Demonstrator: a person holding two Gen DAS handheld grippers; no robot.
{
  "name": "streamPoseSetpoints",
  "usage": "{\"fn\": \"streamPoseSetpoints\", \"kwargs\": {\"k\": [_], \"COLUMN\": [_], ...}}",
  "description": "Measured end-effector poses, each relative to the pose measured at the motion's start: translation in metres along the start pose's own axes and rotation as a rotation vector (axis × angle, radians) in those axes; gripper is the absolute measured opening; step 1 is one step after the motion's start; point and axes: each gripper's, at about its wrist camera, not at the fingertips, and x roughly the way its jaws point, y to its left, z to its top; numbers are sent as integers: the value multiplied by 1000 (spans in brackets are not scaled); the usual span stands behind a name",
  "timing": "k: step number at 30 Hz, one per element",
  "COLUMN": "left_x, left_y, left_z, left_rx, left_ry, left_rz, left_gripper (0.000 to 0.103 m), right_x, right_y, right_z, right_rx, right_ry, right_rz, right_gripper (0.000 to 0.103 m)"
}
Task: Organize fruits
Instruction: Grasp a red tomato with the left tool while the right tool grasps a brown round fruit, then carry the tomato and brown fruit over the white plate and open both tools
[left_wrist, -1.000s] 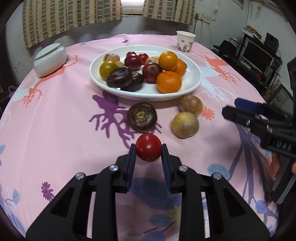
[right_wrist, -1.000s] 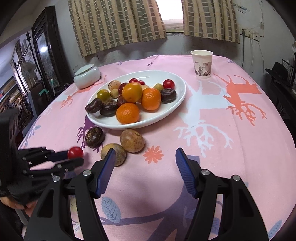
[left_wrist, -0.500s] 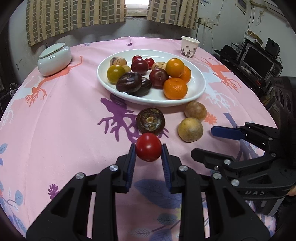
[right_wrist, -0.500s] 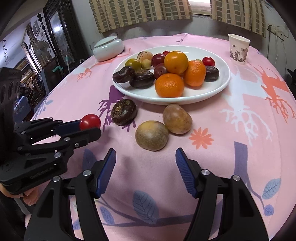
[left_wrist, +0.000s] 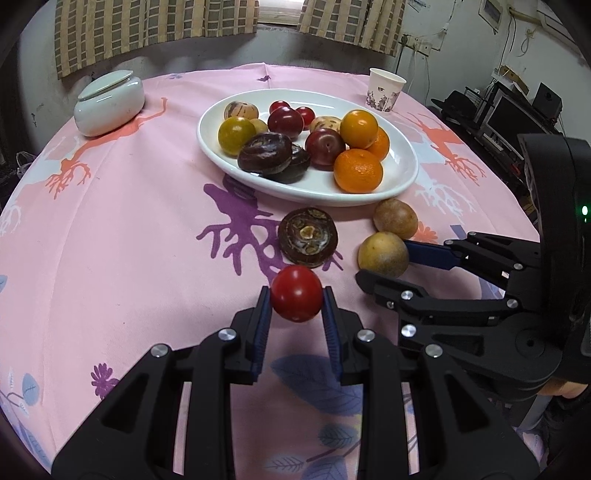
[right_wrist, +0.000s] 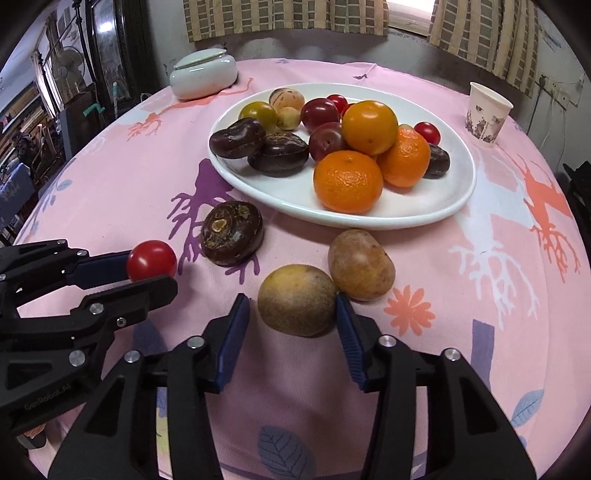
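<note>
Right wrist: left gripper (right_wrist: 155, 271) base cut off.

Round table (left_wrist: 110, 229) under a pink cloth printed with purple and orange branches, blue leaves. Behind the table, a grey, scuffed wall (left_wrist: 166, 62) hung with checked tan curtains (right_wrist: 280, 16); between these, a strip of bright window (right_wrist: 406, 14). Right of the table, a dark monitor (left_wrist: 513, 118) and speaker (left_wrist: 548, 99) on a low stand, wall cables above. Left of the table, a tall dark glass-fronted cabinet (right_wrist: 110, 44) and a standing fan (right_wrist: 66, 62).
</note>
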Motion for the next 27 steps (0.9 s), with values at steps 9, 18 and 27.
{"fn": "streamPoseSetpoints", "kwargs": {"k": [9, 18, 27], "left_x": [0, -14, -26], "left_y": [0, -7, -24], "left_z": [0, 2, 17], "left_rx": [-4, 7, 66], "left_ry": [3, -70, -100], "left_rz": [-8, 29, 51], "left_gripper": [28, 28, 28], "right_x": [-21, -58, -75], "right_y": [-11, -53, -68], "right_z": [-15, -25, -7], "right_rx": [6, 92, 78], "right_ry": [-39, -119, -198], "right_rz": [32, 16, 11], "right_gripper": [41, 41, 41]}}
